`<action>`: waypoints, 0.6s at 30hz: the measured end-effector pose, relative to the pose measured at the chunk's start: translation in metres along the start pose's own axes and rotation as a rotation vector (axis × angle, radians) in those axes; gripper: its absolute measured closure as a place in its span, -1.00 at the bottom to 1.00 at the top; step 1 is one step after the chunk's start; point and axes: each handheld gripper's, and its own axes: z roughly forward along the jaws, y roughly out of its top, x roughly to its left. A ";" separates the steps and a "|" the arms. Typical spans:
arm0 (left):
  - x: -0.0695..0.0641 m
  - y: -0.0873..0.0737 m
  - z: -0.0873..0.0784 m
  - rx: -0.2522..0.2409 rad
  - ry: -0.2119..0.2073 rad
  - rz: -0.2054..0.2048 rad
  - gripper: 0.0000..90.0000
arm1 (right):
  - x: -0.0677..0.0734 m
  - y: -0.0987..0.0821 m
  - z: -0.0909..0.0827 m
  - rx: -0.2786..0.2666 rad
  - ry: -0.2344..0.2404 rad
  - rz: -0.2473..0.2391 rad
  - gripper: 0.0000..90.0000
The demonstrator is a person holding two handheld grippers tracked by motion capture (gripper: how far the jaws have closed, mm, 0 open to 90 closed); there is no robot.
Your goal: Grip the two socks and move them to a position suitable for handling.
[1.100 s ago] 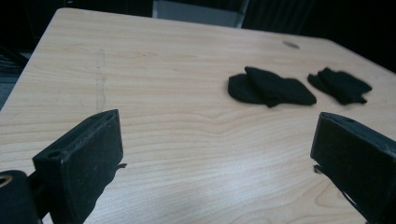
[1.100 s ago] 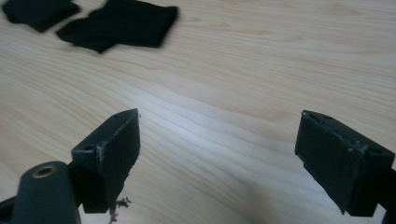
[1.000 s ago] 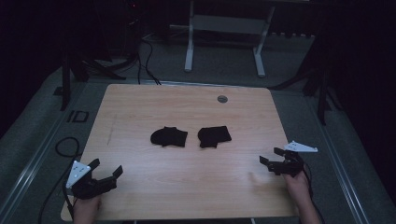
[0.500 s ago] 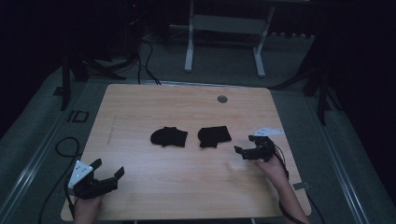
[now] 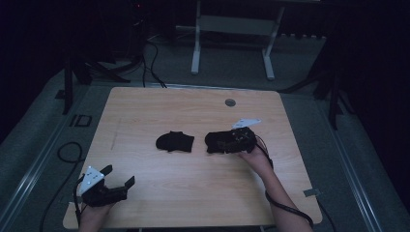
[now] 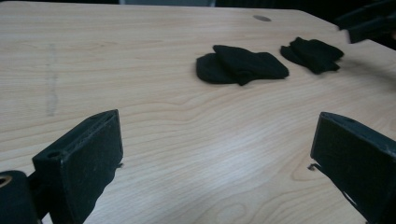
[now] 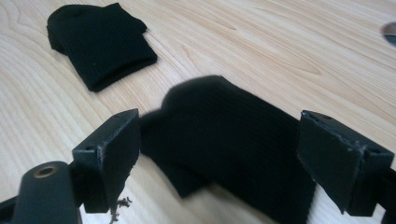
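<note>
Two folded black socks lie mid-table. The left sock rests alone. My right gripper is down at the right sock. Its jaws stand wide open on either side of that sock, which lies flat on the wood between them. My left gripper hovers open near the front left corner, a good way from both socks, with nothing between its jaws.
The wooden table has a round cable grommet near its far edge. Behind it stands a white frame on grey floor. Cables trail at the left.
My right gripper has travelled from the table's right front edge leftwards and away from the person, reaching the right sock. The left gripper has barely shifted. Both socks lie as before.
</note>
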 end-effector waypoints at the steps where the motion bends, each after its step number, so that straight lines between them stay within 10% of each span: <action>1: 0.000 0.000 0.000 0.002 0.000 0.004 -0.94 | 0.001 0.002 0.004 0.005 0.002 -0.006 -0.65; 18: -0.003 -0.001 0.004 0.023 -0.024 0.010 -0.94 | 0.005 0.003 0.052 0.104 -0.015 -0.034 -0.21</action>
